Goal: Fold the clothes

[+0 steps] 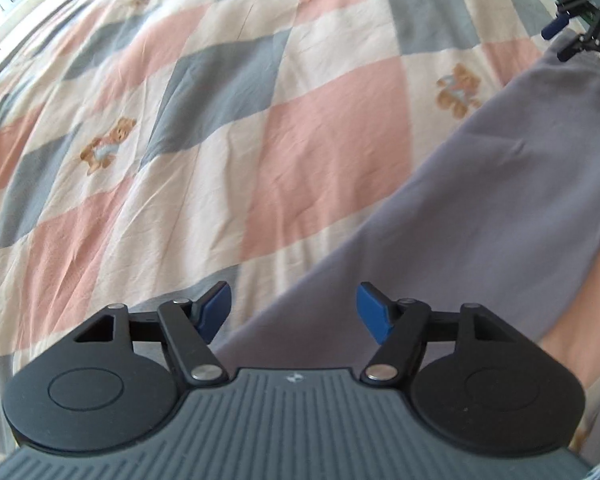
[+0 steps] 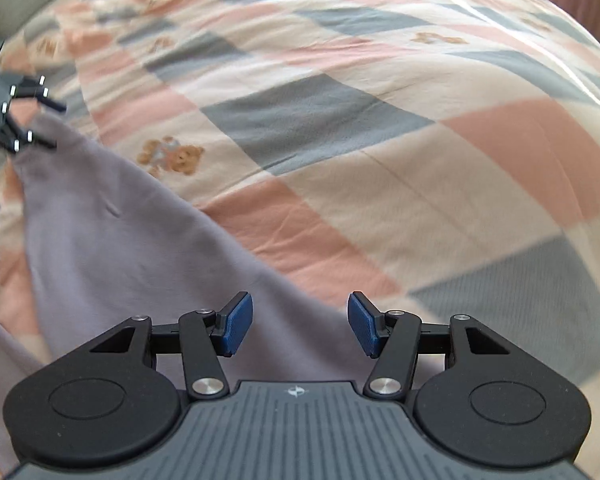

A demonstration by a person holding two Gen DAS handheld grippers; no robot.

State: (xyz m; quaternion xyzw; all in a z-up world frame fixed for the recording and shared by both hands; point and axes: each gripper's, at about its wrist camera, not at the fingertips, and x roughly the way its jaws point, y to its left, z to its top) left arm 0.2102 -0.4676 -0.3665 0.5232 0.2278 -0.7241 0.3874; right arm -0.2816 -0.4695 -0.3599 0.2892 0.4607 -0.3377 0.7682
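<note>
Left wrist – both grippers (image 1: 294, 312) (image 2: 300, 322) agape over lilac garment (image 1: 500, 208).

2 wrist views, facing each other low over bedspread (image 1: 260, 128), sharing lilac garment (image 2: 120, 248)

Garment (image 1: 500, 200) lies on quilt (image 1: 220, 120), stretched between the 2 grippers: left gripper (image 1: 293, 312) at one end, right gripper (image 2: 300, 322) at the other, probably over its edges.

Lavender-grey garment (image 1: 512, 200) spread flat, long strip lying on checked bedcover (image 1: 220, 120).
</note>
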